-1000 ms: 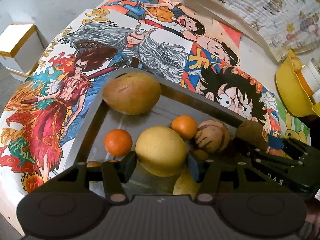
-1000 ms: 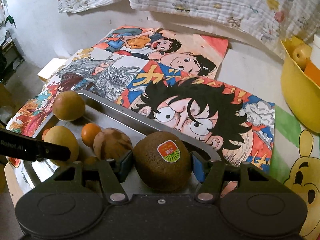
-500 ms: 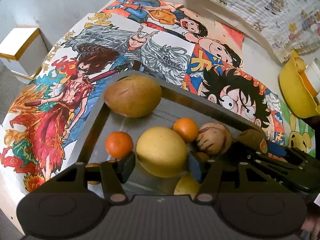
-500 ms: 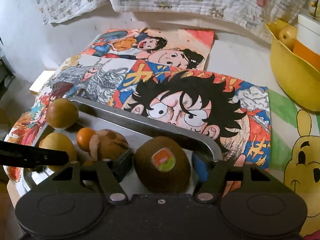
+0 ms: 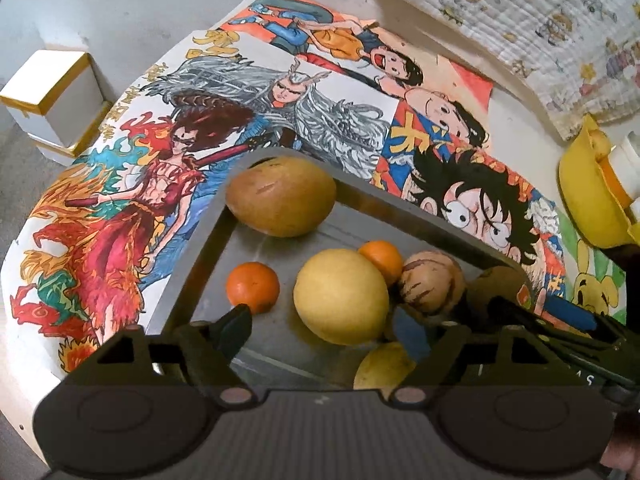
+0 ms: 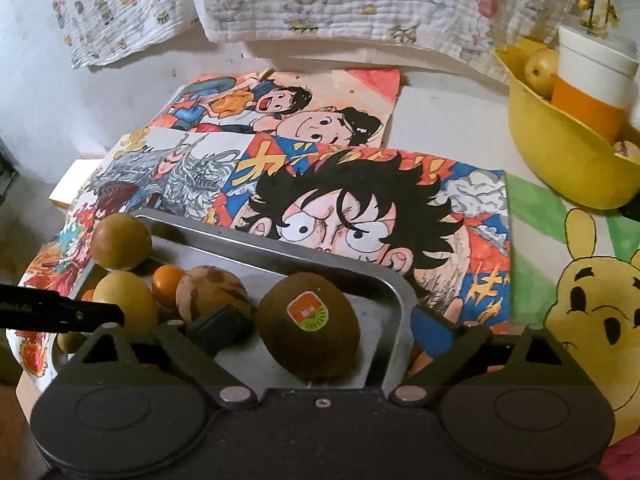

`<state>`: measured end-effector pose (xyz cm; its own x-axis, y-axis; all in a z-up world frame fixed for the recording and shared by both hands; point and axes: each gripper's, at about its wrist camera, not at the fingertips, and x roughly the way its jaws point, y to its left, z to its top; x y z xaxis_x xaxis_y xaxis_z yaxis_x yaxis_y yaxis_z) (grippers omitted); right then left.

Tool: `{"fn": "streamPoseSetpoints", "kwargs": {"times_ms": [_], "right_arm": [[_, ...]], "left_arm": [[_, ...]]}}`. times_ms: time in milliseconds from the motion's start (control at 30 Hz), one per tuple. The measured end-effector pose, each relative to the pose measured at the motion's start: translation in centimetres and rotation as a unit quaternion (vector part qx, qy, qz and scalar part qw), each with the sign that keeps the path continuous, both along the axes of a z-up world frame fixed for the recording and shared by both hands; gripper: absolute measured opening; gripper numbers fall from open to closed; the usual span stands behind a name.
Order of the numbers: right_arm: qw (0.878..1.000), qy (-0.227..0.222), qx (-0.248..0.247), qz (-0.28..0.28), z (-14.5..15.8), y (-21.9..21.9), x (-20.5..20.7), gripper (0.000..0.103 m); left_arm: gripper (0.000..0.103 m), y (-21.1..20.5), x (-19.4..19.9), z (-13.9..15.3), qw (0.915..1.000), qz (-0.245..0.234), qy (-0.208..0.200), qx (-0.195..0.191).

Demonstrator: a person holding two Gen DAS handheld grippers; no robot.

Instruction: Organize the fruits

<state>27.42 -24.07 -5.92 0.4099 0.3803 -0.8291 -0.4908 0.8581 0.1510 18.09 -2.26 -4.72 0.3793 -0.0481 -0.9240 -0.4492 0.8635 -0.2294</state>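
Metal tray (image 6: 396,292), near end: our right gripper (image 6: 320,330) opening off the kiwi (image 6: 308,326), left gripper (image 5: 328,326) opening off the yellow fruit (image 5: 340,296); we lift straight, nudging neither.

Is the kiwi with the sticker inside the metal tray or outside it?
Inside. The kiwi rests on the tray floor near its rounded corner, rim curving behind it.

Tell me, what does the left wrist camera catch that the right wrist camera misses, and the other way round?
Only the left wrist view shows the white box with gold trim and a second small orange. Only the right wrist view shows the kiwi's sticker and the white and orange cup in the yellow bowl. Both show the metal tray of fruit, the large yellow fruit and the cartoon drawings.
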Motion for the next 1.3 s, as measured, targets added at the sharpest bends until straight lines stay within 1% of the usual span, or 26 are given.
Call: {"fn": "streamPoseSetpoints", "kwargs": {"times_ms": [67, 200, 333, 400, 567, 667, 833, 1000, 1300], "right_arm": [[1.0, -0.003, -0.002, -0.001, 0.2, -0.2, 0.1, 0.098], [1.0, -0.008, 0.001, -0.005, 0.6, -0.5, 0.1, 0.101], [1.0, -0.02, 0.003, -0.005, 1.2, -0.7, 0.0, 0.102], [1.0, -0.026, 0.004, -0.009, 1.4, -0.8, -0.2, 0.102], [0.999, -0.044, 0.011, -0.019, 2.1, -1.2, -0.8, 0.102], [0.998, -0.051, 0.016, -0.021, 2.4, -1.2, -1.1, 0.102], [0.998, -0.056, 0.02, -0.023, 2.7, -1.2, -1.5, 0.102], [0.997, -0.062, 0.025, -0.024, 3.2, -1.1, -2.1, 0.102], [0.996, -0.073, 0.027, -0.038, 3.8, -1.0, -2.4, 0.102]], "left_arm": [[0.088, 0.0, -0.1, 0.3, 1.0, 0.003, -0.005, 0.001], [0.099, -0.1, -0.4, 0.9, 0.9998, 0.01, -0.014, 0.011], [0.102, 0.0, -0.7, 1.2, 0.9992, 0.02, -0.024, 0.024], [0.102, -0.1, -1.0, 1.4, 0.9984, 0.02, -0.03, 0.042], [0.102, -1.0, -1.5, 2.2, 0.993, 0.001, -0.043, 0.11], [0.102, -1.2, -1.7, 2.5, 0.9906, -0.002, -0.051, 0.127], [0.102, -1.2, -2.3, 3.1, 0.9882, -0.002, -0.066, 0.139], [0.102, -1.3, -2.7, 3.6, 0.9864, -0.008, -0.07, 0.148], [0.102, -1.4, -3.3, 3.9, 0.985, -0.031, -0.087, 0.146]]}}
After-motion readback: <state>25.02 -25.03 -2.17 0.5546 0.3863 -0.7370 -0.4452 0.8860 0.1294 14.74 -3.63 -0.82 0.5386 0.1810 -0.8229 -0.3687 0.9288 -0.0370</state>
